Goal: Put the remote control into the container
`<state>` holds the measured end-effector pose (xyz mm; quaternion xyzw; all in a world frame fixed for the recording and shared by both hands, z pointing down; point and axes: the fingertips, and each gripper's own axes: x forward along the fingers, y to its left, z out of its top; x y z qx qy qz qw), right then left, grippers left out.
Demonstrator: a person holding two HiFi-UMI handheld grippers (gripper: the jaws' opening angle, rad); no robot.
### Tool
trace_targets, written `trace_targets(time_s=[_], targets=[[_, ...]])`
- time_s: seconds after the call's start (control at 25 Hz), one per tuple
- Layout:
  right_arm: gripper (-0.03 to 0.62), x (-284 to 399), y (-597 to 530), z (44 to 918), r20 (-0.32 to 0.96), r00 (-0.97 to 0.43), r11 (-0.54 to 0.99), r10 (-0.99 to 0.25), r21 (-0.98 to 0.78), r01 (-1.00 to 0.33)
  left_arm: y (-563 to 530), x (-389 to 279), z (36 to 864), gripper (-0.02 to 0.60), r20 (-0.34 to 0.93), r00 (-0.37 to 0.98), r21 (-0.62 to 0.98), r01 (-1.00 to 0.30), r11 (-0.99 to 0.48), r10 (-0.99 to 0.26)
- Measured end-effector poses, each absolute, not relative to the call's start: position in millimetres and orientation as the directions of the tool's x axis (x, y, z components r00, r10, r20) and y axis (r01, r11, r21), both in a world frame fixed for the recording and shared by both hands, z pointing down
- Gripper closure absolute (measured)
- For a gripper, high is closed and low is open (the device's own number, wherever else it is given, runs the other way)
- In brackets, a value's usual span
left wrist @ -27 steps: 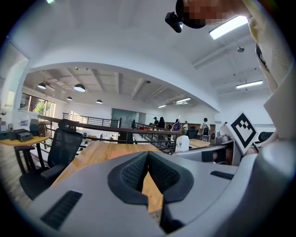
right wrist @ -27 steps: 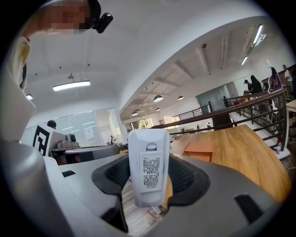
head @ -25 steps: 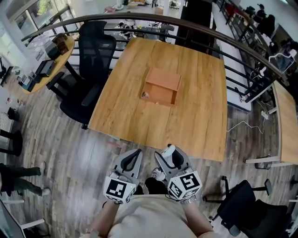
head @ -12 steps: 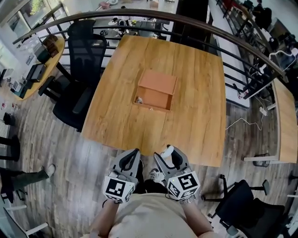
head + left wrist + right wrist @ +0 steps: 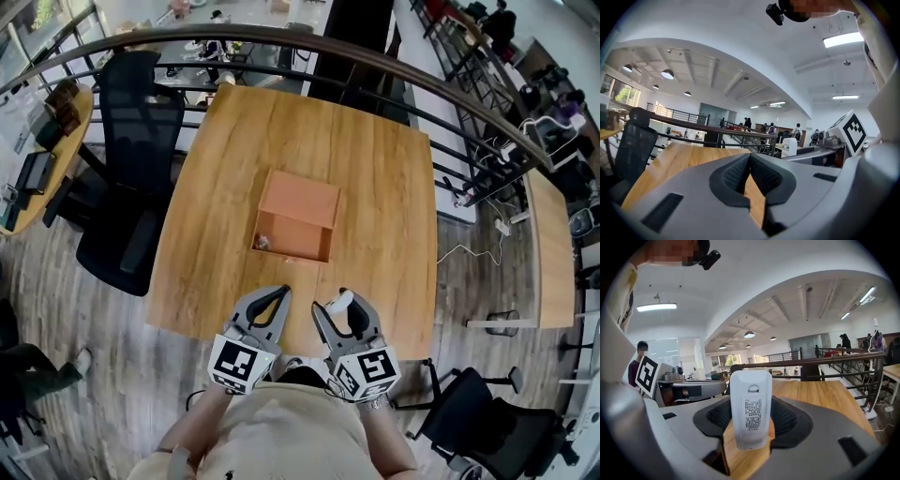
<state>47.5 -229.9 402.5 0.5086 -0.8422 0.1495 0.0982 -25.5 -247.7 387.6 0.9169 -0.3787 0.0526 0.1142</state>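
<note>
A white remote control [image 5: 751, 412] stands upright between the jaws of my right gripper [image 5: 751, 427], its label side facing the camera. In the head view the right gripper [image 5: 343, 305] hangs over the near edge of the wooden table [image 5: 384, 187], with the remote [image 5: 341, 301] showing at its tip. The container [image 5: 296, 218] is an open brown box in the table's middle, ahead of both grippers. My left gripper [image 5: 273, 302] is beside the right one, and in the left gripper view its jaws [image 5: 750, 164] meet with nothing held.
A small light object [image 5: 262, 243] lies in the box's near left corner. A black office chair [image 5: 131, 178] stands at the table's left side. A curved railing [image 5: 394, 70] runs behind the table. Another chair [image 5: 483, 422] is at lower right.
I have moved toward the table: the box is nearer, and both grippers have gone from over the floor to over the table's near edge. The remote stays held.
</note>
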Motion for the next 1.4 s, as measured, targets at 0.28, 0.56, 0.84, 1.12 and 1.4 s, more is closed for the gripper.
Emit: trace_targets(time_s=[0.28, 0.56, 0.84, 1.12, 1.4], targets=[[0.344, 30.4, -300.2, 411.6, 0.351, -0.384, 0.376, -0.854, -0.094, -0.922, -316.0, -50.1, 402.2, 0.569, 0.203, 0.742, 0.196, -0.67, -0.716, -0.639], [0.344, 44.0, -374.5, 448.5, 0.414, -0.417, 0.466, -0.809, 0.019, -0.885, -380.8, -33.7, 437.7, 0.569, 0.237, 0.707, 0.198, -0.706, -0.68, -0.666], [0.344, 44.8, -449.5, 499.5, 0.47, -0.495, 0.567, -0.73, 0.014, -0.824, -423.0, -27.5, 458.0, 0.569, 0.272, 0.601, 0.2, -0.799, -0.567, -0.752], [0.344, 38.5, -505.8, 594.4, 0.572, -0.524, 0.647, -0.632, 0.017, -0.762, -445.1, -34.4, 494.9, 0.569, 0.319, 0.492, 0.2, -0.87, -0.45, -0.81], [0.344, 36.8, -516.4, 665.6, 0.684, -0.5, 0.68, -0.531, -0.007, -0.733, -456.8, -24.7, 523.4, 0.569, 0.376, 0.467, 0.236, -0.883, -0.405, -0.8]])
